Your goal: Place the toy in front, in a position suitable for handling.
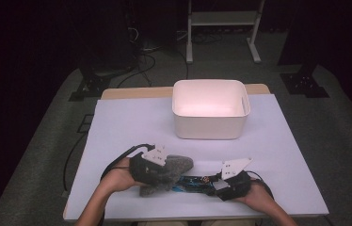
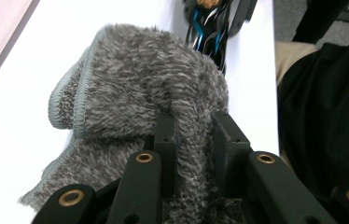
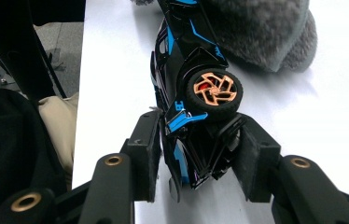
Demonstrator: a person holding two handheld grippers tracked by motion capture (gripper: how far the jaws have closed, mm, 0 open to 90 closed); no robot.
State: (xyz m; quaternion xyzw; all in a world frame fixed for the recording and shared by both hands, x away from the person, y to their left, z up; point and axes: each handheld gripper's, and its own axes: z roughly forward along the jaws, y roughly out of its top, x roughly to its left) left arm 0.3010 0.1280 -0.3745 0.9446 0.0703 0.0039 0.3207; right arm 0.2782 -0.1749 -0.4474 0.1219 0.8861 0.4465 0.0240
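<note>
Two sets of black fingers here, each busy with its own thing. The left gripper [image 2: 193, 135] has its fingers [image 2: 165, 140] pinched tight on a fold of the fuzzy grey plush cloth [image 2: 135, 79] with a stitched pale-grey hem, the pile bunched up between the pads. From above, that cloth [image 1: 172, 167] is draped over the left end of the toy, near the front edge of the desk [image 1: 132, 122]. The right gripper [image 3: 196, 147] has its padded fingers [image 3: 147, 149] clamped on one end of the glossy black and blue toy race car [image 3: 186, 60] with copper-spoked wheels; the car is tipped on its side, one wheel facing the camera. In the high view the car [image 1: 194, 181] lies between the two grippers, its far end touching the cloth. A white rectangular plastic tub [image 1: 210, 109] sits well apart, toward the back of the white-covered desk.
</note>
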